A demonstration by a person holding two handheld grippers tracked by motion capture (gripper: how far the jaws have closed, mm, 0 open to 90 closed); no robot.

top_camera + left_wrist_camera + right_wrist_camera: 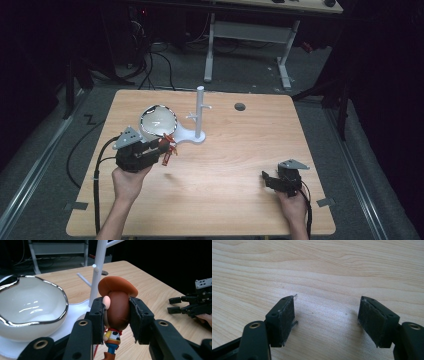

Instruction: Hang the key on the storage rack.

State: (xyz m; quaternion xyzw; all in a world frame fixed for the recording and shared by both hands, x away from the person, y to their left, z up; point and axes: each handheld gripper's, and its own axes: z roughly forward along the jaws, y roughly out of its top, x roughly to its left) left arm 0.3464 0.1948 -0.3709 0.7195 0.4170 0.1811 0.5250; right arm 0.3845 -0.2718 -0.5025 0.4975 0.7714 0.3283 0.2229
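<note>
High view: a light wooden table (230, 165) carries a white glossy bowl with a dark metallic wavy rim (158, 121), sitting on the flat white base of a white plastic peg stand (199, 112); the person's forearms enter from the bottom edge.
Left gripper (161, 148): clenched on a small cowboy figurine with a brown hat, yellow shirt and blue trousers (169, 148), carried just in front of the bowl and clear of the tabletop.
Left gripper view, grip: the black pads (136, 315) press both sides of the figurine's (117, 305) head, hat above the jaws, body and boots hanging free below; a hold on the head likely keeps the toy upright and leaves the feet free for setting down.
Toy's place: beside the bowl (32, 307) and close before the stand's post (96, 277), touching neither.
Likely aim: into the bowl, judged from how near the rim it hangs.
Right gripper (272, 179): released, jaws spread wide with nothing between them.
Right gripper view: bare wood grain lies between the pads (283, 320), close beneath them; parked well apart from the toy, it seems to be idle.
</note>
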